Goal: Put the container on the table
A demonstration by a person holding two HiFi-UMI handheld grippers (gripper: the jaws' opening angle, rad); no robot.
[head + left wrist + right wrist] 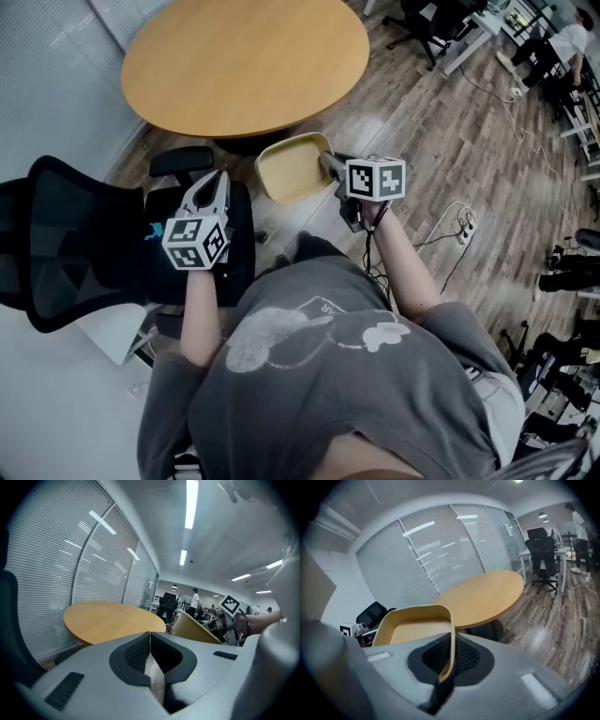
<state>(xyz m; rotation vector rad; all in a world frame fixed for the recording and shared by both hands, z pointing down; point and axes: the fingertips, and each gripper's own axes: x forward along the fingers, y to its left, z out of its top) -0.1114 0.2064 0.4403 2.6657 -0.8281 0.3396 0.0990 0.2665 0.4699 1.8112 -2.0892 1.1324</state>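
Round table ahead, right hand-held gripper pinching container rim, left hand-held gripper pressed together

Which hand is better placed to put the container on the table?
Right. The right tongs clamp the container by its rim near the table; the left tongs are shut, empty, over the chair.

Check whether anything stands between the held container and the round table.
Nothing visible does. The right gripper holds the container by its rim just short of the table, only floor between them. The left gripper, shut, is off to the side by the chair.
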